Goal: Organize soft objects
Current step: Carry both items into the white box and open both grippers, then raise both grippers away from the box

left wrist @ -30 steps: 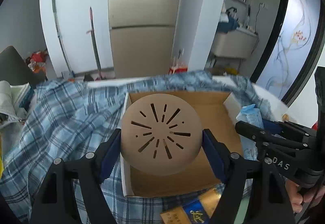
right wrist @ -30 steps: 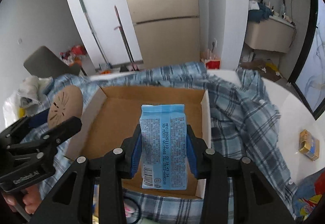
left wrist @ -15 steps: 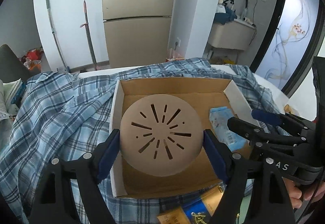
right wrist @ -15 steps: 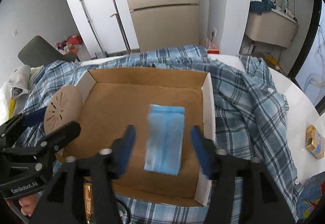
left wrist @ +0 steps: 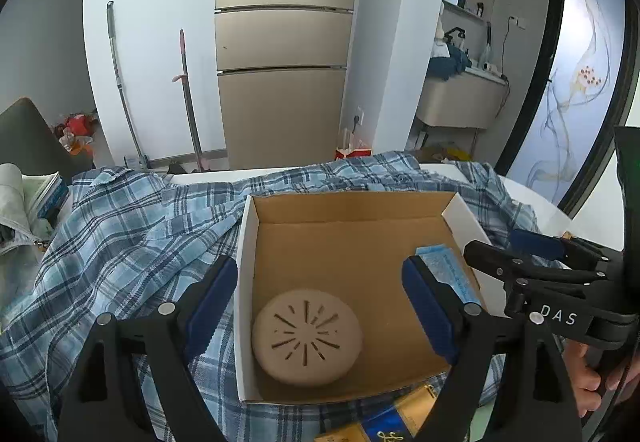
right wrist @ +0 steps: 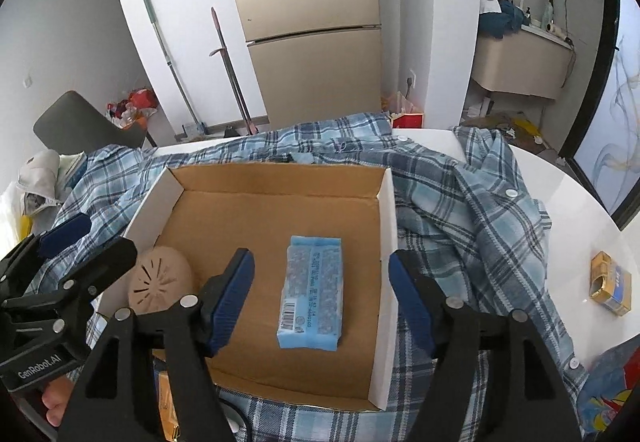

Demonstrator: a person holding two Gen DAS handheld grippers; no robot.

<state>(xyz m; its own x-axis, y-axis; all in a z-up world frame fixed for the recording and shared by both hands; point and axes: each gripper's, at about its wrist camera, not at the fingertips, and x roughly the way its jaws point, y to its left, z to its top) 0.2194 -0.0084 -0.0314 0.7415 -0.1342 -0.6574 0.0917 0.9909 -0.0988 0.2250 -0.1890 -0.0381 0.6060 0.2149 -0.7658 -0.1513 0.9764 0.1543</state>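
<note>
Now the left hand-held gripper [left wrist: 320,306] is released and its jaws are opening; nothing is pressed between its blue pads [left wrist: 212,302]. Just below and ahead of it, the round beige foam disc [left wrist: 307,337] with slits lies flat on the bottom of the cardboard box [left wrist: 352,209], in the near left part. The right hand-held gripper [right wrist: 320,298] is released too, with jaws that are opening, and its pads do not touch anything. Between and a little beyond its fingers, the blue tissue pack [right wrist: 312,298] lies flat in the same box, close to the right wall, with the barcode end toward the gripper. Under the box a blue plaid shirt [right wrist: 472,209] is spread over the white surface [right wrist: 580,209]. Well to the right of the right gripper, a small gold and blue box [right wrist: 610,282] rests on the surface. Beyond the shirt, a beige refrigerator [left wrist: 284,61] stands by the wall, with two long handles [left wrist: 120,81] leaning to its left.
</note>
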